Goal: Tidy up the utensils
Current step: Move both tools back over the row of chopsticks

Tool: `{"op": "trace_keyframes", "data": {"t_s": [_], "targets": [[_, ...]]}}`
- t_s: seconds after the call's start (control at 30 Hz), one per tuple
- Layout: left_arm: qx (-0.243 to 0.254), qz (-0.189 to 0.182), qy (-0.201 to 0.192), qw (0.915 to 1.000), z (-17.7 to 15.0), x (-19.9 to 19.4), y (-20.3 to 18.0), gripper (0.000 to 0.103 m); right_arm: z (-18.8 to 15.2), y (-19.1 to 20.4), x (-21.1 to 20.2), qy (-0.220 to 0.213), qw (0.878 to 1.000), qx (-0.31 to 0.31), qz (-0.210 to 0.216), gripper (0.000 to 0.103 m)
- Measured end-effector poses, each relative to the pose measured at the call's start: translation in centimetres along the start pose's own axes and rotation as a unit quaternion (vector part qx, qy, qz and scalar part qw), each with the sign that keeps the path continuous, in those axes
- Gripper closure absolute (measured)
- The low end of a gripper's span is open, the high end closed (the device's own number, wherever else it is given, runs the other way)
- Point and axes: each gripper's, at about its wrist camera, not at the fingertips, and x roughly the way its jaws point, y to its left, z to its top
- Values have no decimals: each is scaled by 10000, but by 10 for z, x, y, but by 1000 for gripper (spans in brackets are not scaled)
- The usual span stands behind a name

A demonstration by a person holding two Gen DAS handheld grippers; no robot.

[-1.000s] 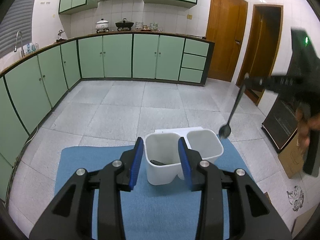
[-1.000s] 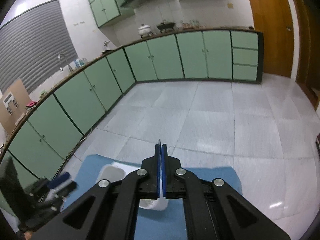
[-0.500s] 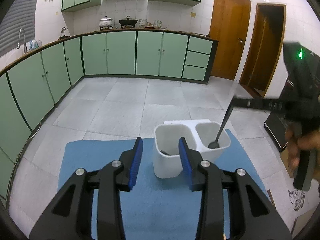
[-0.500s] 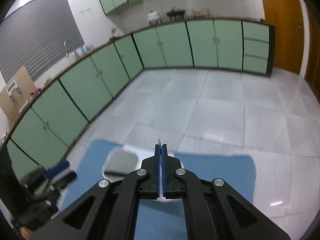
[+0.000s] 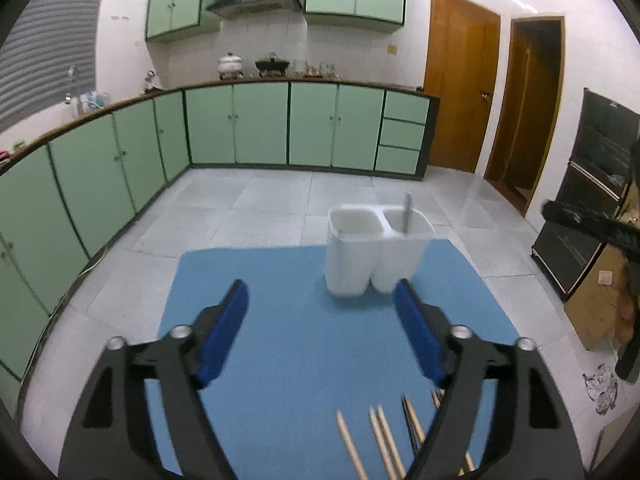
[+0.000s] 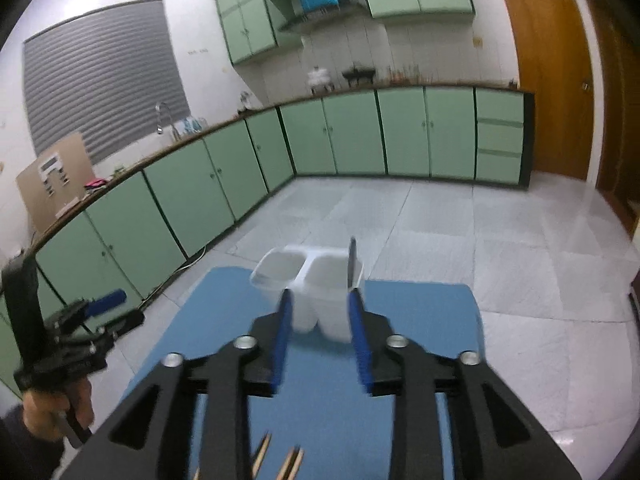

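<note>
Blue matting (image 5: 304,320) covers the desk, and on it, toward the far edge, stands a white two-compartment utensil holder (image 5: 376,256). In the left wrist view a spoon handle (image 5: 407,214) rises upright from the holder's right compartment; the left compartment shows only a dark shape low inside that cannot be made out. The right wrist view shows the same holder (image 6: 308,280) with the spoon handle (image 6: 352,260) standing in the compartment on the right.

Near the front edge of the mat lie several wooden chopsticks (image 5: 380,440), roughly parallel and pointing away from the camera, with a darker stick among them. They lie partly under the right finger of the left tongs. In the right wrist view only their blurred tips (image 6: 280,460) show at the bottom of the frame, between the arms of the right tongs.

The left tongs (image 5: 320,328) hang above the mat with the blue pads spread wide and still parting; nothing sits between them. The right tongs (image 6: 320,336) are also opening, the pads about half apart, empty, with the holder seen beyond the gap rather than in it. The pads touch nothing.

At the left edge of the right wrist view, a hand (image 6: 52,412) grips the handle of the left tongs, off beside the mat. Green cabinets (image 5: 260,124) line the walls around a pale tiled floor (image 5: 260,208).
</note>
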Motion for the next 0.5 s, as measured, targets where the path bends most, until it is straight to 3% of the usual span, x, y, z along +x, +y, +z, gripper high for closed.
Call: {"op": "trace_keyframes", "data": {"t_s": [0.07, 0.3, 0.4, 0.5], "targets": [[3, 169, -157, 9997, -40, -44, -5, 18, -47, 17, -45, -276, 9993, -92, -234, 41], [-214, 343, -135, 9991, -153, -144, -25, 17, -172, 57, -143, -538, 9965, 72, -634, 36], [-251, 328, -117, 9991, -189, -169, -38, 17, -212, 74, -170, -701, 9944, 87, -785, 33], [-242, 334, 118, 9991, -216, -169, -47, 17, -244, 85, -170, -392, 9970, 235, -625, 34]]}}
